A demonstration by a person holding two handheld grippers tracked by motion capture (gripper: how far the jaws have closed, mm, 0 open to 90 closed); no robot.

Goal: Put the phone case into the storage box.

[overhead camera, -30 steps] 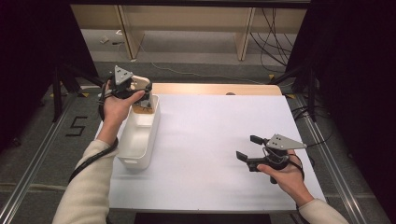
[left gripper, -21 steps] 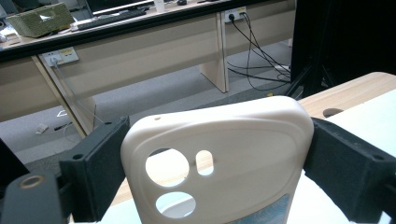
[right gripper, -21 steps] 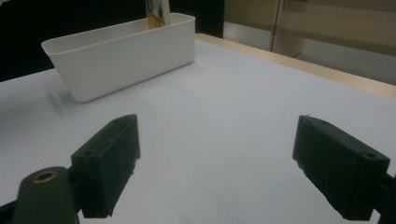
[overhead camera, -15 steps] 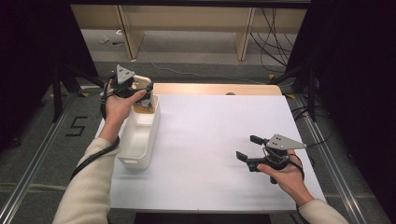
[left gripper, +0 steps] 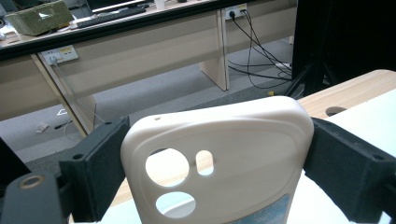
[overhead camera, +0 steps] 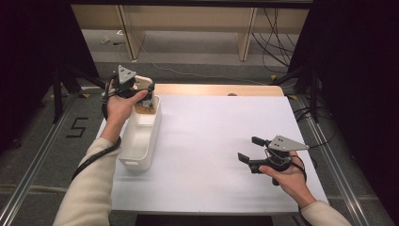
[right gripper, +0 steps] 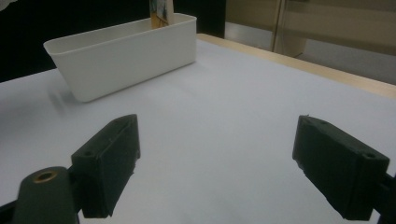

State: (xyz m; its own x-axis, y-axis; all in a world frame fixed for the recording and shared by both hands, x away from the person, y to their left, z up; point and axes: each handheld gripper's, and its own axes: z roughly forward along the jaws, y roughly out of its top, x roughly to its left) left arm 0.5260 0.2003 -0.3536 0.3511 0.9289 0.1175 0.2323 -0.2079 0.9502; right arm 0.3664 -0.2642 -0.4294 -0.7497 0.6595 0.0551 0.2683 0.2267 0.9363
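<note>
Nothing we can see has shifted since the earlier frames: both hands sit where they were, and the cream phone case (left gripper: 219,163) is still clamped in our left gripper (overhead camera: 136,89). In the left gripper view the case stands upright between the two black jaws, its edges pressed against both pads, with the camera cut-outs facing us and the wooden table edge (left gripper: 355,91) behind it. From the high view we hold that gripper at the far end of the white bin (overhead camera: 141,136), which lies along the left side of the white table sheet (overhead camera: 221,141); the case hangs just over that far end, above the bin's rim, and we cannot tell whether its lower edge touches anything inside. Our right gripper (overhead camera: 251,148) rests well apart, near the right front of the sheet, jaws spread wide with only bare sheet between them. In the right gripper view the bin (right gripper: 126,51) stands off beyond the jaws, the case (right gripper: 161,13) poking above its far end.
</note>
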